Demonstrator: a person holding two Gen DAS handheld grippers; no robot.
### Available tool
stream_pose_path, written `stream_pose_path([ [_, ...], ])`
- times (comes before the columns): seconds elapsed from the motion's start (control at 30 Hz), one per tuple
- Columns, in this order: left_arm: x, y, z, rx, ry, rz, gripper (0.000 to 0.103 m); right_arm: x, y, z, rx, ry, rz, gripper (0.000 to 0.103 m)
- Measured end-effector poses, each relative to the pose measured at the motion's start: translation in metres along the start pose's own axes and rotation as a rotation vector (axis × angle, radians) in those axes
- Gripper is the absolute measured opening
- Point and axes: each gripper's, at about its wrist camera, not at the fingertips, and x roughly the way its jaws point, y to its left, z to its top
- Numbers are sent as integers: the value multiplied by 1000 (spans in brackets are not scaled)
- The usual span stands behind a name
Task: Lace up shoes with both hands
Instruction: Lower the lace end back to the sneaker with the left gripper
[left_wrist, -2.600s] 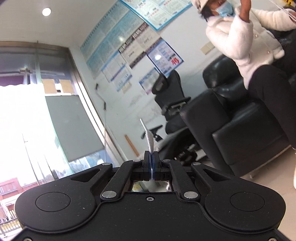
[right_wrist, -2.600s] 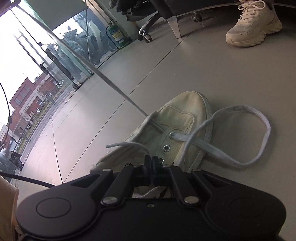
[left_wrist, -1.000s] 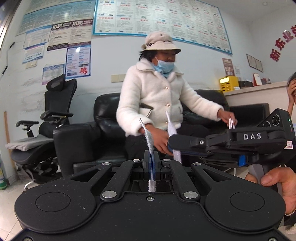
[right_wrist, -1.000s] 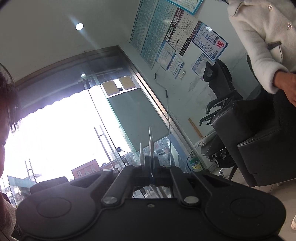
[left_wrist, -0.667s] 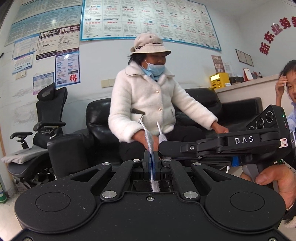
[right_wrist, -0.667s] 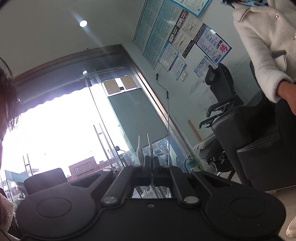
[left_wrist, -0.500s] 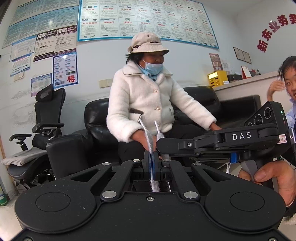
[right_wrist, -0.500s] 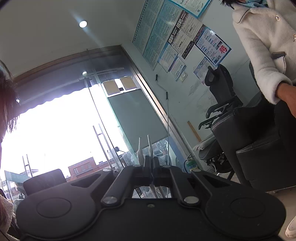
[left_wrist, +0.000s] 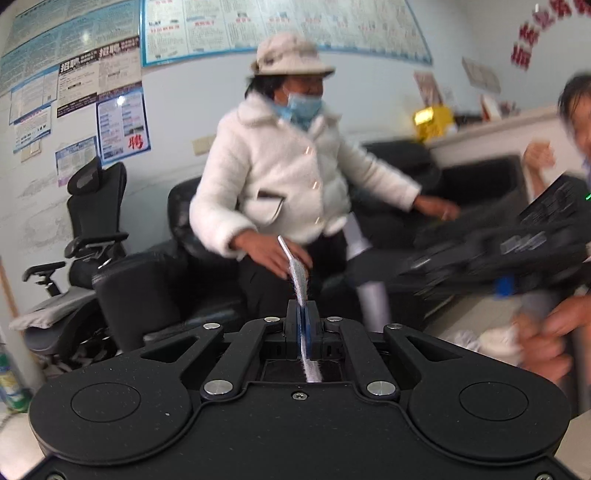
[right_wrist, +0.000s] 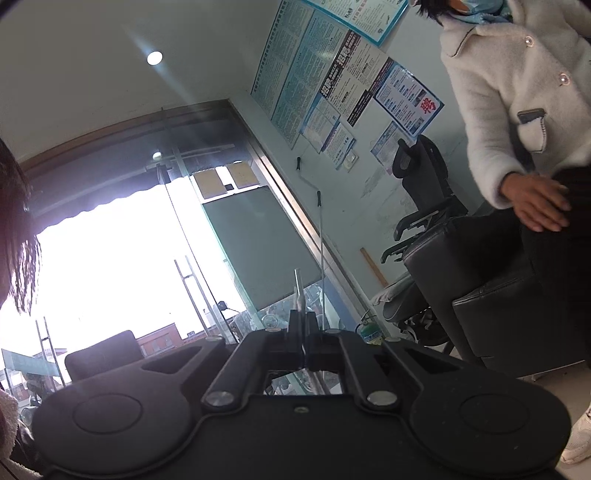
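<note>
seated person (left_wrist: 280, 177), office chair (left_wrist: 92, 221), wall posters (right_wrist: 332, 85)

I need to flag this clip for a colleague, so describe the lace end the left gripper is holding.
Start at the seated person in the white coat. Below, the left gripper has its jaws shut on a lace end: a flat white strip with a stiff tip tilted left, unlike the blurred lace beside it.

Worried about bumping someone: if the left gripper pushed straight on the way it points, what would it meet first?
Probably the seated person's hand, straight beyond the left gripper, which is shut on the lace end. Depth is unclear.
</note>
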Motion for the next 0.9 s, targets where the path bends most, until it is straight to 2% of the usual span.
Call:
stream_pose_path([
  [0.07, 23, 0, -7, 64, 123, 6, 18, -21, -5, -7, 6, -5, -30, 1],
  [0.17, 50, -5, -28, 194, 290, 1, 18, -43, -16, -29, 38, 18, -58, 1],
  [0.23, 62, -5, -44, 246, 407, -5, 18, -51, -28, -49, 72, 44, -79, 1],
  [0.33, 67, 1, -68, 260, 527, -8, 18, -56, -46, -79, 126, 79, -113, 1],
  [0.4, 67, 1, -89, 249, 592, -28, 23, -57, -58, -98, 163, 111, -146, 1],
  [0.5, 66, -20, -140, 187, 653, -131, 35, -48, -72, -131, 186, 234, -210, 1],
  [0.63, 65, -48, -208, 102, 731, -269, 35, -24, -90, -183, 152, 455, -287, 1],
  [0.7, 63, -75, -258, 100, 754, -362, 35, -13, -97, -208, 146, 543, -317, 1],
  [0.8, 54, -107, -301, 167, 731, -387, 36, 6, -107, -244, 169, 678, -339, 1],
  [0.83, 50, -112, -310, 185, 717, -377, 39, 13, -109, -250, 176, 717, -351, 1],
  [0.9, 42, -122, -326, 220, 689, -358, 40, 26, -113, -263, 190, 794, -373, 1],
])
